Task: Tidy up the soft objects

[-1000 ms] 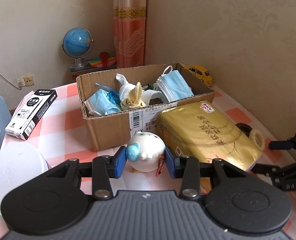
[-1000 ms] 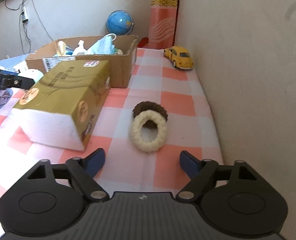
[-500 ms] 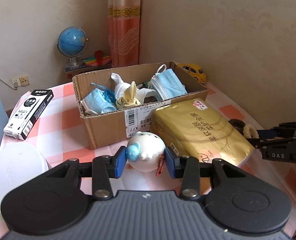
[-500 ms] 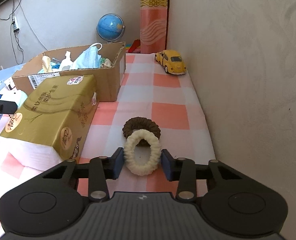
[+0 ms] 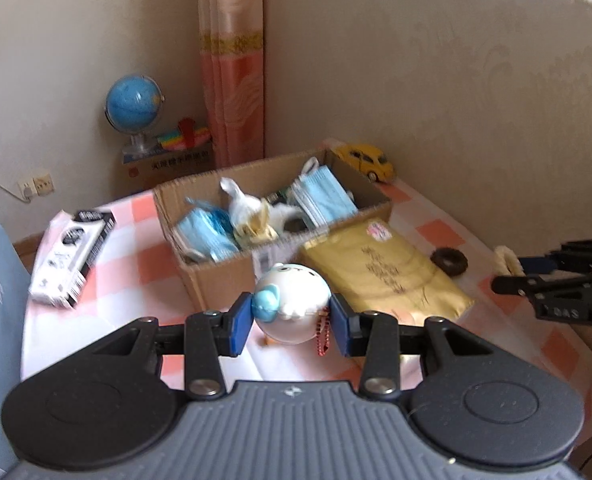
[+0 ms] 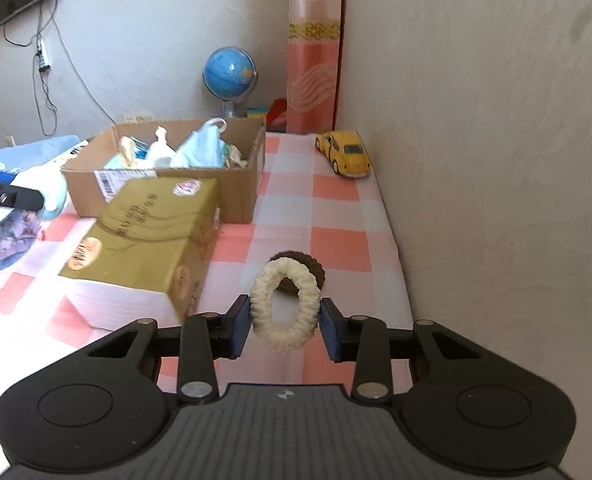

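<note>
My left gripper (image 5: 291,322) is shut on a white round plush toy (image 5: 292,304) with a blue ear and a red bead chain, held above the table in front of the cardboard box (image 5: 216,280). The box holds blue face masks (image 5: 323,196) and white and cream cloth items. My right gripper (image 6: 284,322) is shut on a cream scrunchie (image 6: 286,308), lifted off the cloth. A brown scrunchie (image 6: 307,268) lies on the table just behind it. The right gripper also shows in the left wrist view (image 5: 507,276), and the left gripper shows at the left edge of the right wrist view.
A gold tissue pack (image 6: 148,240) lies between the box and the scrunchies. A yellow toy car (image 6: 345,154) stands by the wall at the back right. A black-and-white carton (image 5: 72,252) lies left of the box. A globe (image 5: 134,106) stands behind the table.
My right gripper closed on the cream scrunchie and lifted it off the brown one. My left gripper rose with the plush toy still in it.
</note>
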Demonstrator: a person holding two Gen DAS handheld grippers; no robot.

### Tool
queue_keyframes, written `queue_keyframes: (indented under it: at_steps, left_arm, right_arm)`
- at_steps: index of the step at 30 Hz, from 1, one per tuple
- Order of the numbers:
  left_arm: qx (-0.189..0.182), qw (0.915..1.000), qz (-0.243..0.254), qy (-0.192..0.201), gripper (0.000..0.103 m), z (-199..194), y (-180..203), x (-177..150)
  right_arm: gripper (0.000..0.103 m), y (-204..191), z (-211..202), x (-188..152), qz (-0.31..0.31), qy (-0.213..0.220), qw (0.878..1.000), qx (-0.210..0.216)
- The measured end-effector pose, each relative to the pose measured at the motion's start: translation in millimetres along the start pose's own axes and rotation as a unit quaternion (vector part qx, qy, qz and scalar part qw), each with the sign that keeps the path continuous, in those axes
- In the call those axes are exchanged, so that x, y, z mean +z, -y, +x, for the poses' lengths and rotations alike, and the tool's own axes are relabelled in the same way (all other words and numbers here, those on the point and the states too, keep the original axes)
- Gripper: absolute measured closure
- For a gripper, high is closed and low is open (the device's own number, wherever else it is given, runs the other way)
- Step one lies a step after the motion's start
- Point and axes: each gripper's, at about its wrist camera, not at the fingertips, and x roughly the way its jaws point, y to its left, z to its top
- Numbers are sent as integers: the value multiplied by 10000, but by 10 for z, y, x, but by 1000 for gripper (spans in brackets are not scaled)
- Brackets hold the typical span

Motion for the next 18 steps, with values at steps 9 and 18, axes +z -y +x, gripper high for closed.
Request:
queue_keyframes:
  at_steps: [9, 18]
  left_arm:
    - [269, 9993, 117, 242, 63, 124, -264, 471]
    - [348, 9991, 115, 222, 45, 388, -427, 618]
  right_arm:
    - [61, -84, -185, 58, -108, 170, 9998, 19]
    - [61, -118, -237, 72, -190, 152, 9997, -58]
